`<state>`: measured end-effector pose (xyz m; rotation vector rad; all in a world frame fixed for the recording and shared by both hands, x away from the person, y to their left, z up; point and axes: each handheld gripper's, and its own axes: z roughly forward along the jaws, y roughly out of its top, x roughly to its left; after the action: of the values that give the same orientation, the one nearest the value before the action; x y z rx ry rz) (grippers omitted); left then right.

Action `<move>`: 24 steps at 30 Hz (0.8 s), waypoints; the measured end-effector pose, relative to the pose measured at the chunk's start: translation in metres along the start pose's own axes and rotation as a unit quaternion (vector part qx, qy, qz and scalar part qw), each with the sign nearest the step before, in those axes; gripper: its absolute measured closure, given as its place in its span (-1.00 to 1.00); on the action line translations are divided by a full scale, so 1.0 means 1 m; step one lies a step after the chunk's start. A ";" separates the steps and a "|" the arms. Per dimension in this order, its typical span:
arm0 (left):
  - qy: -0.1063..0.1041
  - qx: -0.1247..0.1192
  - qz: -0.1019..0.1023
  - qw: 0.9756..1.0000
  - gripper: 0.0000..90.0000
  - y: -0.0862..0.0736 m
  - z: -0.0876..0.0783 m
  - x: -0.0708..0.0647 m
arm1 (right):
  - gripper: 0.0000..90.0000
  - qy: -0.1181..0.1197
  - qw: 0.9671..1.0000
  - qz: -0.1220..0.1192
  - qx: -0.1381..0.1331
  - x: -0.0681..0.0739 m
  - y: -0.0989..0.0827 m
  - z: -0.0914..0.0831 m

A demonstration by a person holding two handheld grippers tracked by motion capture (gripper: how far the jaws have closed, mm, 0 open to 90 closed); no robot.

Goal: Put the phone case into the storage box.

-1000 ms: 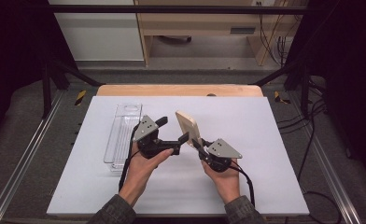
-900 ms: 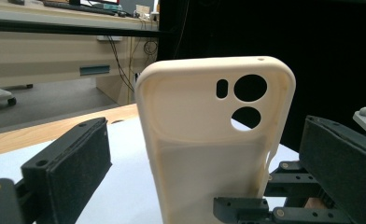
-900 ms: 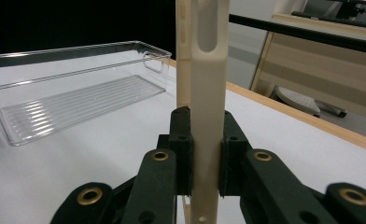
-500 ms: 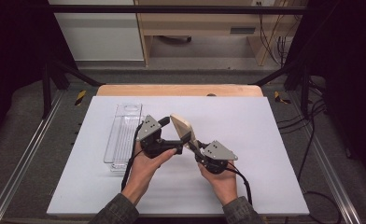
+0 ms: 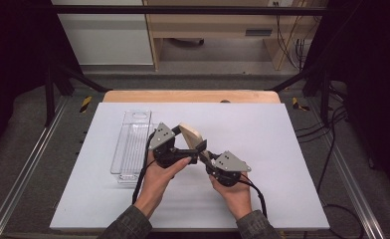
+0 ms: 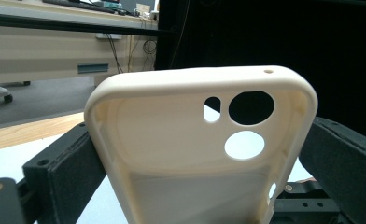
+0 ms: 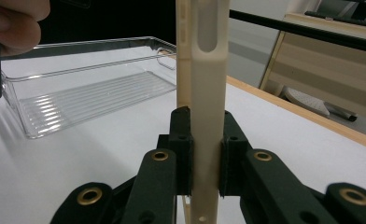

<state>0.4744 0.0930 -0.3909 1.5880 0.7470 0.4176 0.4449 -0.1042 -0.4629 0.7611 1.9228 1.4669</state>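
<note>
A cream phone case (image 5: 191,132) is held tilted above the white table top, between both hands. My left gripper (image 5: 193,152) comes in from the left and is shut across the case's width. In the left gripper view the case's hollow inside with its camera holes (image 6: 190,140) faces the camera, and a black jaw of the left gripper (image 6: 202,163) presses on each long side. My right gripper (image 5: 203,149) comes in from the lower right. The right gripper view shows the case (image 7: 209,88) edge-on and upright, with the right gripper (image 7: 204,144) shut on its thin wall.
A clear plastic tray (image 5: 131,144) lies empty on the white mat (image 5: 282,149), just left of the left hand; it is also in the right gripper view (image 7: 78,93). A wooden table edge (image 5: 193,96) runs along the far side. Black frame bars and cables surround the table.
Both hands have shifted slightly, the right one a little down and towards the person. The case has moved a little to the left, still held by both grippers.
</note>
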 end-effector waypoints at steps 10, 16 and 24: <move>0.006 0.001 -0.006 1.000 -0.79 0.000 0.000 0.002 | 0.76 0.001 1.000 0.000 0.002 0.000 -0.001 0.001; 0.007 0.006 -0.006 1.000 -0.77 0.000 -0.001 0.002 | 0.76 0.000 1.000 -0.001 0.004 0.000 -0.002 0.002; 0.005 0.001 0.002 1.000 -0.76 0.002 -0.003 0.000 | 0.76 -0.003 1.000 -0.006 0.001 0.001 -0.001 0.001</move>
<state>0.4729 0.0950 -0.3885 1.5916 0.7521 0.4291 0.4453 -0.1028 -0.4641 0.7519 1.9211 1.4536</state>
